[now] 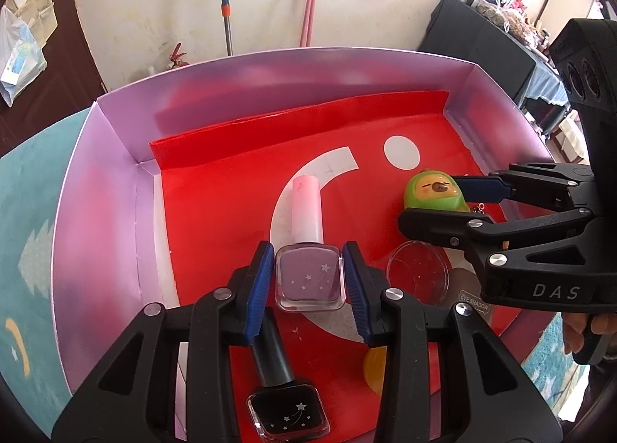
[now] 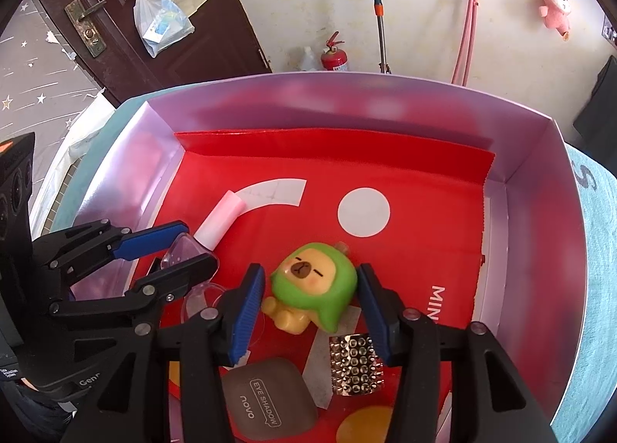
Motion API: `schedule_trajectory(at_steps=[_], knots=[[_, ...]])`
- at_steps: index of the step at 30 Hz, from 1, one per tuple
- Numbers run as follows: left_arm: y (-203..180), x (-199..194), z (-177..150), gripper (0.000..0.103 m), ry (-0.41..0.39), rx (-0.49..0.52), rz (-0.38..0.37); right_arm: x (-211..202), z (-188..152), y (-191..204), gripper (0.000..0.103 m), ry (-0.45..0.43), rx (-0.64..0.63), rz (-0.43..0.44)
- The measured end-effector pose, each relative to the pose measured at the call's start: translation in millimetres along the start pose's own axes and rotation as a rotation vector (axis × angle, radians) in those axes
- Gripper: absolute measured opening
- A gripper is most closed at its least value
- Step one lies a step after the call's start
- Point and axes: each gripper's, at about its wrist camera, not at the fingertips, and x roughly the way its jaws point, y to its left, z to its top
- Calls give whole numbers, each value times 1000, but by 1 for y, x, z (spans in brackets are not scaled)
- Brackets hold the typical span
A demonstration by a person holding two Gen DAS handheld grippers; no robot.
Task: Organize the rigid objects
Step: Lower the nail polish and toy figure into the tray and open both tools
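Observation:
A lilac box [image 1: 115, 157] lined with red paper holds the objects. My left gripper [image 1: 308, 281] is open, its blue pads either side of a purple nail polish bottle [image 1: 309, 277] with a pink cap, a small gap on each side. A black nail polish bottle [image 1: 287, 410] lies below it. My right gripper [image 2: 310, 302] is open around a green-hooded capybara toy [image 2: 312, 285], pads not touching it. The toy also shows in the left wrist view [image 1: 434, 192], with the right gripper [image 1: 435, 200] around it. The left gripper [image 2: 193, 246] shows in the right wrist view.
A clear round lid [image 1: 418, 273], a grey eye shadow case [image 2: 266, 400], a studded metal piece [image 2: 356, 366] and a yellow round piece [image 2: 362, 427] lie in the box [image 2: 540, 157]. The box walls stand all round. A blue mat [image 1: 23, 250] lies under the box.

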Motion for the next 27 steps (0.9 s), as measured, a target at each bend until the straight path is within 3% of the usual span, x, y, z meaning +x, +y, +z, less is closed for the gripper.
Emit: schedule_trajectory(at_steps=[4,7,18,22,27], knots=[[-1,1,0,36,3,-2,1,-2,0,-2,53,-1,2,1],[-1,2,0,43,4,-1,9,-2,0,-2,56,-5,3,2],[0,0,-1,45,9,-15,11,-2,1,0,57,-5,3,6],[-1,-10,-1,62,-12,-26,15,-7,2,-2,60,-19,6,11],[0,-29,-4,65,-51,-50,7,-23,2,2,68,-56,0,13]])
